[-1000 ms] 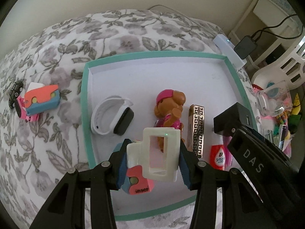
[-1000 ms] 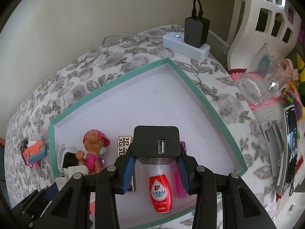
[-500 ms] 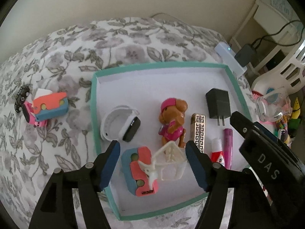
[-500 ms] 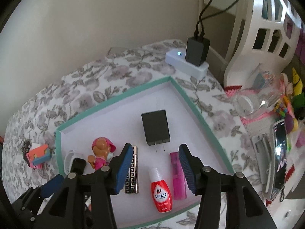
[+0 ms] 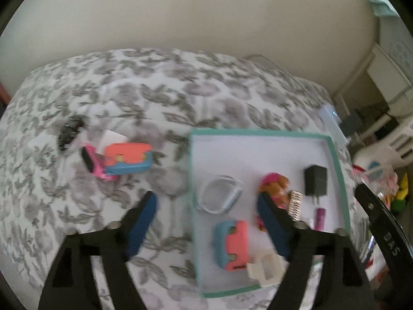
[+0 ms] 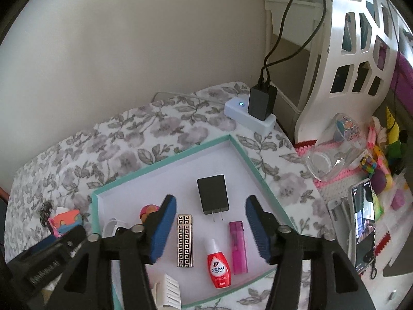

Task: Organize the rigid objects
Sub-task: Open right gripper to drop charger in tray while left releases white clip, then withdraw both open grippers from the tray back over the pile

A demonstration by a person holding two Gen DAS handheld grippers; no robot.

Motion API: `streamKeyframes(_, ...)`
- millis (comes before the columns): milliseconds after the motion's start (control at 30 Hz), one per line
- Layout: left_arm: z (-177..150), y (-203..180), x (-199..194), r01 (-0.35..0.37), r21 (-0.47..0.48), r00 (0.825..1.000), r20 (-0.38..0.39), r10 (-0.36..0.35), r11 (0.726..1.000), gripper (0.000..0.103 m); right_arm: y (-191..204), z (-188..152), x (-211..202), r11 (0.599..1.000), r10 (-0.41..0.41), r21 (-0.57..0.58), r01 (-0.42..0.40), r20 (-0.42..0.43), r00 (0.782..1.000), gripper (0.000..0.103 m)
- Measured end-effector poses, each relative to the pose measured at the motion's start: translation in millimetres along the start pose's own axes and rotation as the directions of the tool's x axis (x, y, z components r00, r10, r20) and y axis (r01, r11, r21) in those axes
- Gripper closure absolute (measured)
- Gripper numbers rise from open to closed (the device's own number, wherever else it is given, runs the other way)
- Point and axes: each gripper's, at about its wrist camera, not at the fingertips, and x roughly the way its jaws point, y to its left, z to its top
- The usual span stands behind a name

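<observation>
A teal-rimmed white tray (image 5: 335, 160) (image 6: 165, 162) lies on the floral bed. In it are a white watch (image 5: 219, 196), a toy pup (image 5: 275, 184), a coral-blue block (image 5: 232, 245), a white clip (image 5: 265, 268) (image 6: 169, 289), a patterned lighter (image 6: 184, 240), a black charger (image 6: 213, 193), a red bottle (image 6: 218, 266) and a pink lighter (image 6: 237, 245). Left of the tray lie a second coral-blue block (image 5: 127, 157), a pink item (image 5: 93, 164) and a small black toy (image 5: 68, 130). My left gripper (image 5: 206, 222) is open over the tray's left edge. My right gripper (image 6: 210, 228) is open above the tray.
A white power strip with a plugged black adapter (image 6: 258, 103) sits at the bed's far corner. A white chair (image 6: 348, 64), a clear cup (image 6: 333, 152), a phone (image 6: 361, 224) and toy clutter stand to the right. The wall is behind the bed.
Both grippers opened and let go: the white clip and the black charger now lie in the tray. Both grippers pulled back, and the left one swung left toward the loose items.
</observation>
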Motion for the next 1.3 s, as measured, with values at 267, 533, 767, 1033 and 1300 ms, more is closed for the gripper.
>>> streamKeyframes(267,6.9,43.2,4.2,-0.143,-0.085,0.990,-0.007,0.143,0.986,0.008,7.1,-6.4,12.8,1.000,0.001,-0.018,-0.002,-0.039,0.999,0.012)
streamKeyframes(533,9.1,81.6,12.1,-0.190,-0.168,0.982,-0.051,0.184,0.967,0.005,19.1,-9.6,15.7,0.999,0.012,-0.048,-0.014,-0.043,0.999,0.000)
streamKeyframes(767,13.5,127.2,8.9,-0.228,-0.259,0.974,-0.063,0.220,0.939,0.003,41.0,-15.2,19.7,0.996,0.046,-0.078,-0.051,-0.066,0.997,0.000)
streamKeyframes(1033,13.2,192.6,-3.9,-0.307,-0.350,0.951,-0.081,0.297,0.885,0.003,99.8,-30.1,17.2,0.975,0.121,-0.177,-0.134,-0.081,0.989,0.000)
streamKeyframes(1300,10.1,233.5,-16.5,-0.315,-0.413,0.947,-0.079,0.310,0.855,0.003,156.1,-48.9,14.3,0.941,0.160,-0.286,-0.182,-0.099,0.982,0.000)
